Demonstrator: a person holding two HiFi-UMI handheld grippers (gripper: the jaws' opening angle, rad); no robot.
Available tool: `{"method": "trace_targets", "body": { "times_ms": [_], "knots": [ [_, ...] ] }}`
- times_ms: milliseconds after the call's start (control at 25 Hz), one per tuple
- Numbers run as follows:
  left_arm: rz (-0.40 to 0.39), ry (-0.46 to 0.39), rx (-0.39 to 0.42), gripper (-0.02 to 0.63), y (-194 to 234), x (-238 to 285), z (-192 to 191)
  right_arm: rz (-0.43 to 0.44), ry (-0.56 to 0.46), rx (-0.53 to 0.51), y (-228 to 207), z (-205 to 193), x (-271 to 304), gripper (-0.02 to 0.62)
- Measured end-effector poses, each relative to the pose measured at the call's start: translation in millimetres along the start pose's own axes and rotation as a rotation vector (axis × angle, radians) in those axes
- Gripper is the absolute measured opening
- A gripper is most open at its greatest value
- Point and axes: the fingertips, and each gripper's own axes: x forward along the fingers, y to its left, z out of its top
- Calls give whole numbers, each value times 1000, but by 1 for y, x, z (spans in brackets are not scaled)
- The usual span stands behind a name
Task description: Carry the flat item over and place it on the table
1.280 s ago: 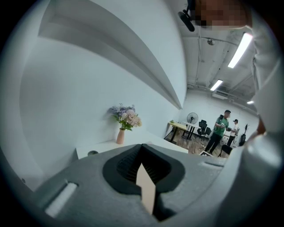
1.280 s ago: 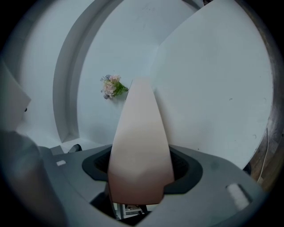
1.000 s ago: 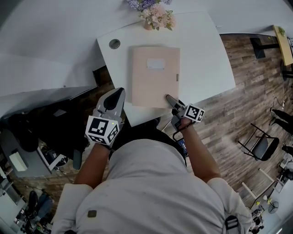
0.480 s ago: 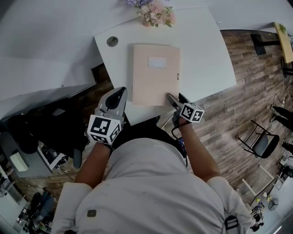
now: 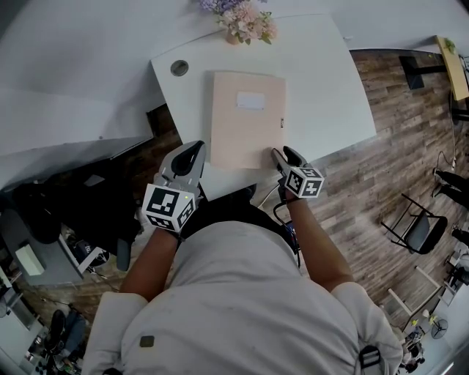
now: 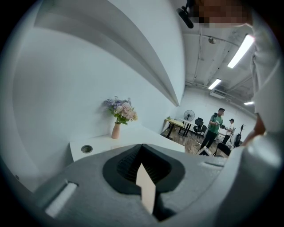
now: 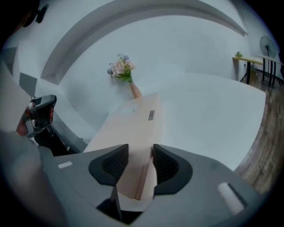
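A flat beige folder [image 5: 248, 121] with a white label lies on the white table [image 5: 322, 80], its near right corner close to the table's edge. My right gripper [image 5: 284, 155] hovers at that corner, one finger over the folder and the other just past its right edge. In the right gripper view the folder [image 7: 133, 128] runs away between the half-spread pads of this gripper [image 7: 135, 162]. These jaws have just been closing, and I see no pad pressing on the folder. My left gripper [image 5: 187, 155] hangs off the table's near left side, its jaws together [image 6: 142, 164].
A vase of flowers [image 5: 245, 20] stands at the table's far edge, and a round cable hole [image 5: 179, 68] is at the far left corner. Dark clutter fills the floor at the left. A chair [image 5: 418, 227] stands on the wood floor at the right. People [image 6: 216, 126] stand far off.
The right gripper has rolled at the folder's near right corner and shifted slightly right. The folder has stayed in place on the table. The left gripper has hardly moved.
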Motion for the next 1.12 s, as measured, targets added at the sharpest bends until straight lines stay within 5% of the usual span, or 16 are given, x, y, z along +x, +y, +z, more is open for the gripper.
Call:
{"method": "trace_targets", "body": {
  "times_ms": [160, 600, 1120],
  "knots": [
    [-2, -16, 21, 2, -13, -5, 4, -13, -54, -113, 4, 19, -20, 133],
    [-11, -90, 77, 2, -67, -24, 26, 40, -235, -436, 66, 80, -104, 84],
    [-16, -174, 136, 2, -125, -34, 50, 111, -459, -655, 130, 131, -210, 8]
  ]
}}
